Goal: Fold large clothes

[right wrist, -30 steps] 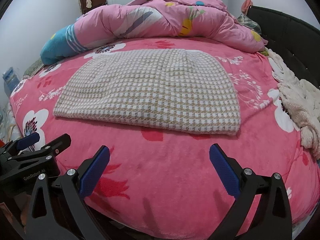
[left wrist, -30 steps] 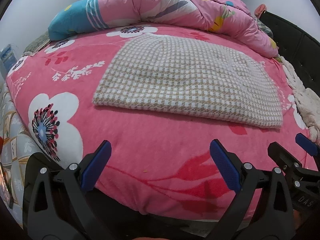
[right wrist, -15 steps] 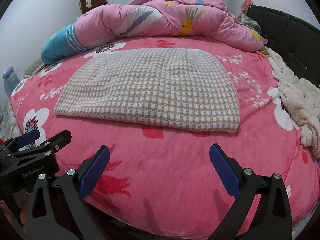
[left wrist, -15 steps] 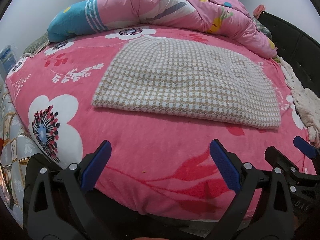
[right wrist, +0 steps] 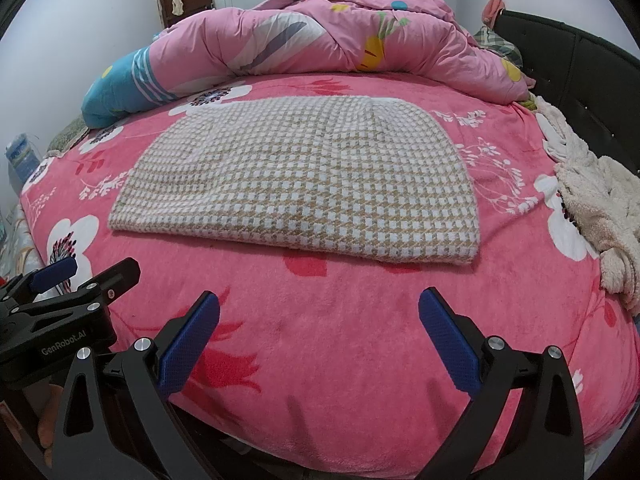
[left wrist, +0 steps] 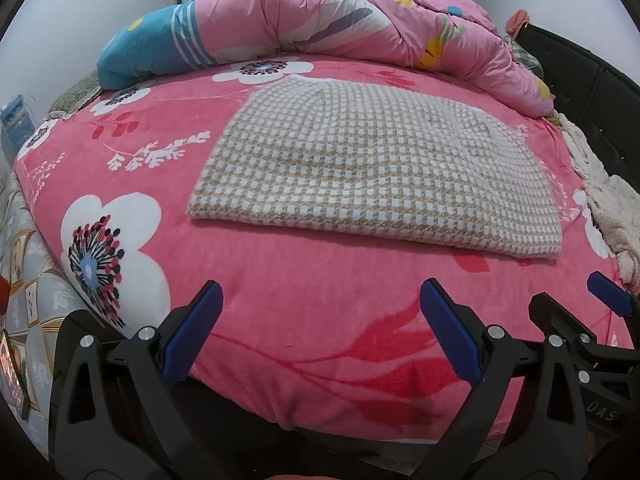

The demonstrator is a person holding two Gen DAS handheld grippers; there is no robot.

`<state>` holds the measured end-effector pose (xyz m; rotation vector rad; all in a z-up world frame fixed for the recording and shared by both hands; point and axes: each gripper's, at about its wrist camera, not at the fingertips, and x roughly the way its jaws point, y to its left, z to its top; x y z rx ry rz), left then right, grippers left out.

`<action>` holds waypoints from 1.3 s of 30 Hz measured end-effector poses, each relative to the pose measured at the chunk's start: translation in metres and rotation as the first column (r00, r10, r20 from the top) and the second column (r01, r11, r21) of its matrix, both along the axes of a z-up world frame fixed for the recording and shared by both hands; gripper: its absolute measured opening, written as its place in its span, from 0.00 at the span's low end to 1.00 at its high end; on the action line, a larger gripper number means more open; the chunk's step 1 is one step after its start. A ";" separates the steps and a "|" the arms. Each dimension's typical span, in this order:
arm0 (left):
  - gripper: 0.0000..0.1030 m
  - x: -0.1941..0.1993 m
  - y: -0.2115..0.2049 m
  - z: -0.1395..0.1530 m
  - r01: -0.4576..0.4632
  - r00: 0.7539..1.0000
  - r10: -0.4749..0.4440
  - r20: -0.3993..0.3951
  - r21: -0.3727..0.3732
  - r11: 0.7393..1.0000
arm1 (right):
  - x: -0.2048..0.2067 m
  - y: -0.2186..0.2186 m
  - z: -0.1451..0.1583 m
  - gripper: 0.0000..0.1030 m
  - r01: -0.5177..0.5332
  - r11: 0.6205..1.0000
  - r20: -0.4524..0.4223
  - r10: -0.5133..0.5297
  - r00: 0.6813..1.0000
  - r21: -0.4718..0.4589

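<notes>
Now your left gripper point(left wrist: 320, 332) and right gripper point(right wrist: 319, 336) gape wide, empty, near the bed point(right wrist: 340, 360) edge. With the sweater point(right wrist: 296, 184) flat mid-bed, a shallow pinch could take only the top layer, or snag the blanket.

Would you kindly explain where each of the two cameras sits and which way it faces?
Left wrist view: sits on the left hand-held gripper, low at the bed's near edge, facing the folded checked garment; its open blue fingers frame the bottom, the right hand-held gripper at right.
Right wrist view: sits on the right hand-held gripper, further right, facing the same garment; the left hand-held gripper shows lower left.
Shared: garment, pink floral blanket, rolled quilt, black headboard.
</notes>
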<state>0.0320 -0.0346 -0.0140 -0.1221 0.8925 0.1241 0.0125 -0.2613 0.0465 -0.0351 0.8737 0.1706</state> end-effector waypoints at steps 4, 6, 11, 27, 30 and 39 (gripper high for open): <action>0.93 0.000 0.000 0.001 -0.002 1.000 0.002 0.004 0.006 1.000 | 0.000 0.000 0.000 0.94 0.000 1.000 -0.001 0.000 1.000 0.000; 0.92 -0.001 0.000 0.001 -0.002 1.000 0.002 0.005 0.011 1.000 | 0.000 0.000 0.000 0.94 0.000 1.000 -0.001 0.000 1.000 -0.001; 0.93 -0.001 0.000 0.002 -0.001 1.000 0.001 0.007 0.017 1.000 | 0.000 -0.001 0.000 0.94 0.000 1.000 -0.001 0.000 1.000 0.000; 0.92 -0.002 -0.001 0.003 -0.002 1.000 0.002 0.010 0.027 1.000 | 0.000 -0.002 0.000 0.94 0.001 1.000 0.000 -0.001 1.000 0.001; 0.93 -0.002 -0.001 0.004 -0.001 1.000 0.001 0.008 0.027 1.000 | -0.001 -0.002 0.000 0.94 0.001 1.000 -0.001 -0.001 1.000 0.001; 0.92 -0.001 -0.001 0.002 0.001 1.000 -0.001 0.005 0.027 1.000 | 0.000 -0.003 0.000 0.94 0.002 1.000 0.000 -0.002 1.000 0.001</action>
